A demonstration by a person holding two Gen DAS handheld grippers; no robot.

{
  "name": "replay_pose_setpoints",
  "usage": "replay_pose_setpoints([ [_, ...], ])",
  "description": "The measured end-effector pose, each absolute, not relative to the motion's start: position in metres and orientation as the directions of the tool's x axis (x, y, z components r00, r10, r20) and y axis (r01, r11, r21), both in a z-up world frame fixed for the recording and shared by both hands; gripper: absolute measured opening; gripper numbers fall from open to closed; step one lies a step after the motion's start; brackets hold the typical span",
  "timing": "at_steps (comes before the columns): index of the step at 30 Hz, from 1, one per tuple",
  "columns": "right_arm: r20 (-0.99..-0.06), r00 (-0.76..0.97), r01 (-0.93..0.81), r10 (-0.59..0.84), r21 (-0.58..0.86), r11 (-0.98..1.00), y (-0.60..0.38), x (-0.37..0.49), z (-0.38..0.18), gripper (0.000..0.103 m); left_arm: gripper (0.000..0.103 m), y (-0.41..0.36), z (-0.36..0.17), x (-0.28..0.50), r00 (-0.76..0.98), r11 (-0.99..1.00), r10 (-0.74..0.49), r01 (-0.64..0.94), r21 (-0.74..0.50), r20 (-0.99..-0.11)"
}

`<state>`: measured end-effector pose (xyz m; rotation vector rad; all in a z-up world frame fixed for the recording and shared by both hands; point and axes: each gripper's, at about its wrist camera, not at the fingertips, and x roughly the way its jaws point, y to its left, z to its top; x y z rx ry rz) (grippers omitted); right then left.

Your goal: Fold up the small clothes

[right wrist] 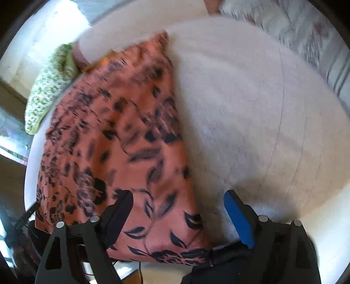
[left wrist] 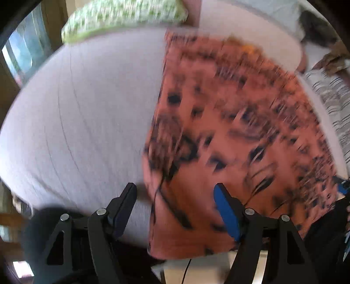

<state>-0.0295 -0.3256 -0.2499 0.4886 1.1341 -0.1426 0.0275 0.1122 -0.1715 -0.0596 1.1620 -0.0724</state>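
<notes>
Left gripper (left wrist: 175, 205): fingers well apart, empty, straddling the near left edge of the orange floral garment (left wrist: 236, 131). Right gripper (right wrist: 179, 209): fingers equally wide, empty, over its near right corner. The garment lies flat on the pale round surface (left wrist: 83, 113), a green patterned cushion (left wrist: 122, 17) beyond. Judged light, limp, prone to slipping; take hold at near corners. No legible labels or writing.
</notes>
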Motion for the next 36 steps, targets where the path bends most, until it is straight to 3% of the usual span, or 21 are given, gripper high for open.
replay_pose_setpoints([
  [7,-0.889,0.429,0.316,0.158,0.312,0.896,-0.324,-0.035,-0.251,0.095,0.073,0.112,-0.169,0.02,0.425,0.996,-0.088,0.024,-0.086,-0.901],
  [9,-0.885,0.435,0.313,0.167,0.323,0.893,-0.326,-0.038,-0.25,0.095,0.059,0.116,-0.166,0.02,0.434,0.996,-0.083,0.019,-0.084,-0.897],
  [11,-0.877,0.445,0.312,0.182,0.342,0.887,-0.328,-0.042,-0.249,0.095,0.029,0.119,-0.164,0.019,0.441,0.994,-0.102,0.019,-0.105,-0.892],
  [13,-0.866,0.46,0.312,0.196,0.364,0.878,-0.329,-0.046,-0.248,0.095,0.022,0.121,-0.161,0.019,0.438,0.994,-0.103,0.016,-0.107,-0.893],
  [16,-0.863,0.464,0.309,0.2,0.369,0.876,-0.331,-0.048,-0.248,0.095,0.023,0.121,-0.161,0.017,0.437,0.996,-0.081,0.009,-0.085,-0.896],
  [17,-0.864,0.463,0.308,0.199,0.367,0.878,-0.331,-0.05,-0.247,0.095,0.029,0.121,-0.161,0.017,0.438,0.997,-0.069,0.005,-0.075,-0.896],
  [19,-0.866,0.46,0.306,0.196,0.362,0.881,-0.33,-0.052,-0.247,0.095,0.031,0.12,-0.163,0.019,0.443,0.998,-0.061,-0.005,-0.07,-0.895],
  [32,-0.882,0.438,0.298,0.175,0.326,0.897,-0.326,-0.049,-0.247,0.095,0.031,0.137,-0.166,0.016,0.493,0.984,-0.145,-0.02,-0.178,-0.858],
  [36,-0.886,0.434,0.296,0.165,0.313,0.902,-0.325,-0.049,-0.247,0.095,0.024,0.132,-0.152,0.009,0.541,0.989,-0.13,0.008,-0.149,-0.831],
])
